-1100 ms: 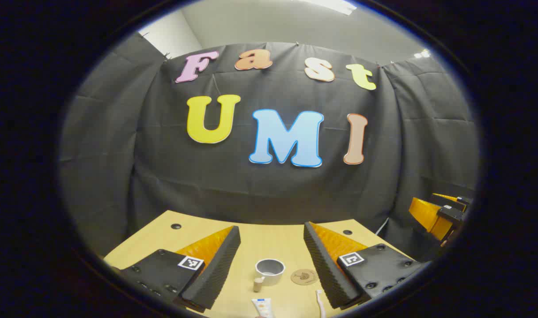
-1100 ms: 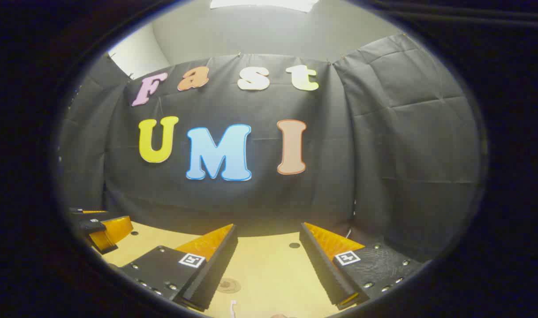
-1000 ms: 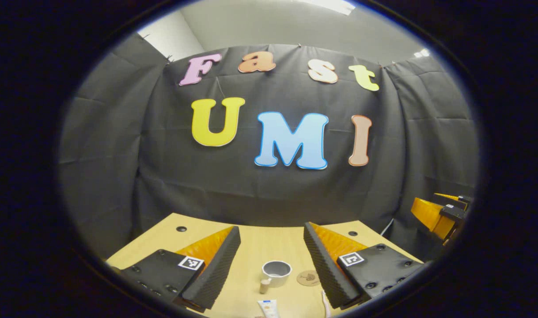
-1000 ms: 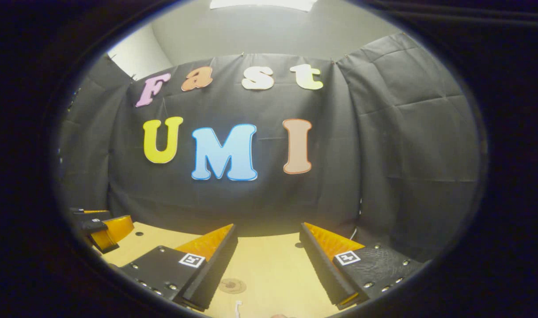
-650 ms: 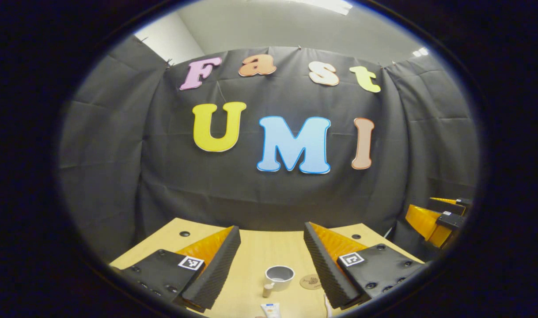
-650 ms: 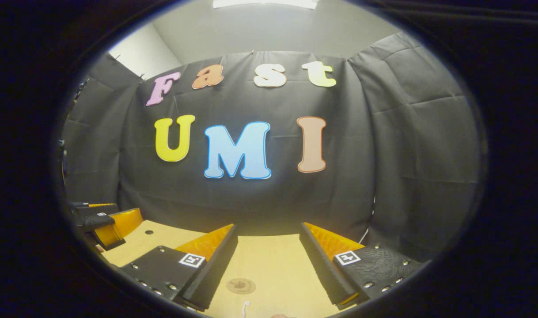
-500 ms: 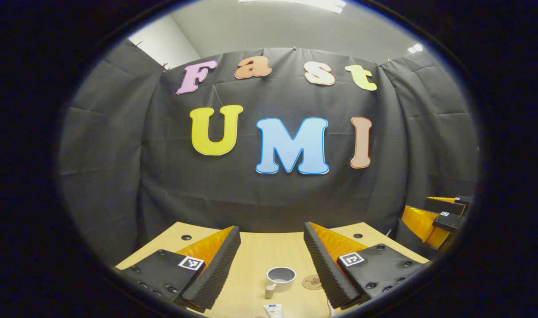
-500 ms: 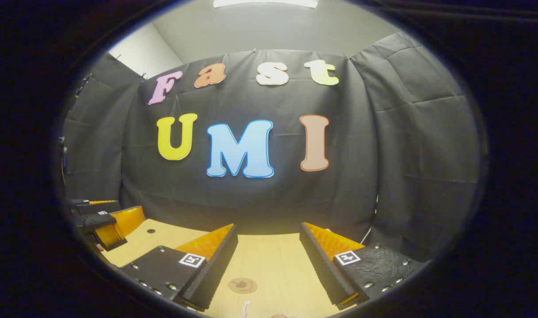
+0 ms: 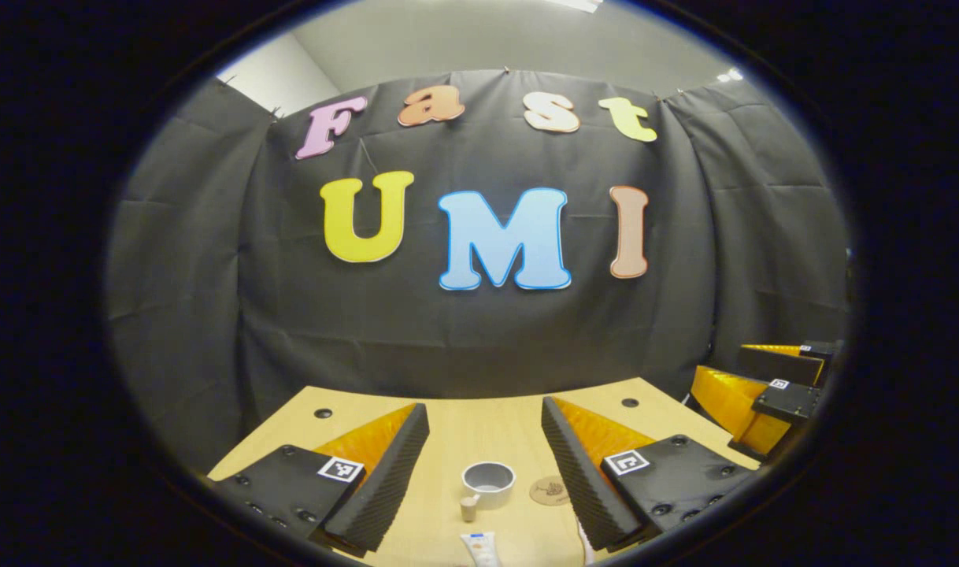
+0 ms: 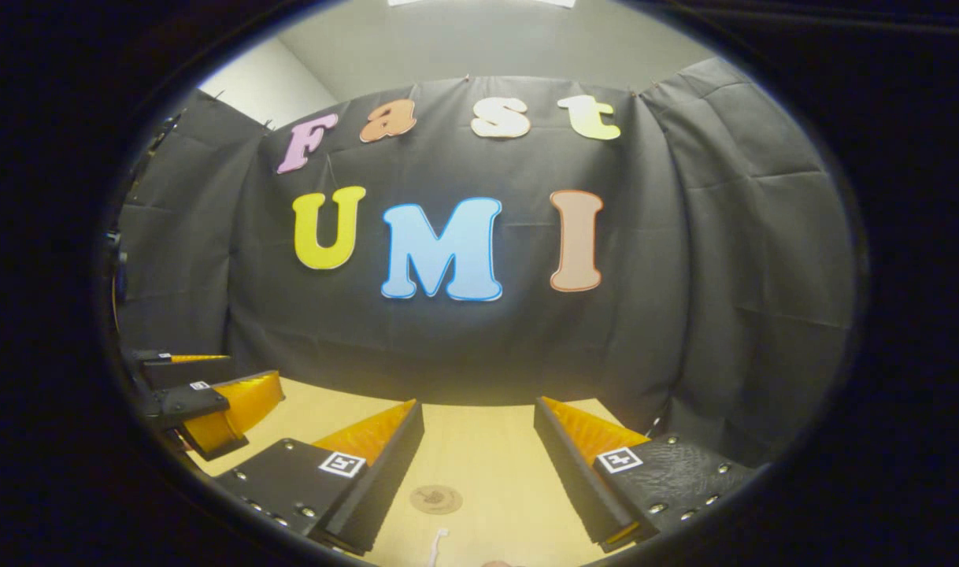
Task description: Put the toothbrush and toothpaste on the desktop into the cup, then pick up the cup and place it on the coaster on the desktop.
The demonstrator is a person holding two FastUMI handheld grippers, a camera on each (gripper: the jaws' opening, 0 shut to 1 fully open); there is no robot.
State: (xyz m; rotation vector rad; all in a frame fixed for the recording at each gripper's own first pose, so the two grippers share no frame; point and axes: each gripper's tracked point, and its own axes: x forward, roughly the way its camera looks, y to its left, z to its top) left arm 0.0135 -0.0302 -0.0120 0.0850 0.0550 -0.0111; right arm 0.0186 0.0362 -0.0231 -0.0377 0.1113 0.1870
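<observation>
One cup [image 9: 488, 482], one coaster [image 9: 549, 491] — apart.

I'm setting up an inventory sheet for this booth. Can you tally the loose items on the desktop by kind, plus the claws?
Cup: 1
Coaster: 1
Toothpaste tube: 1
Toothbrush: 1
Claws: 2, left claw and right claw, both open and holding nothing
Total: 6

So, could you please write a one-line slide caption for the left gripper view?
Open left gripper poised above grey cup, cork coaster and toothpaste tube on the wooden desktop.
</observation>
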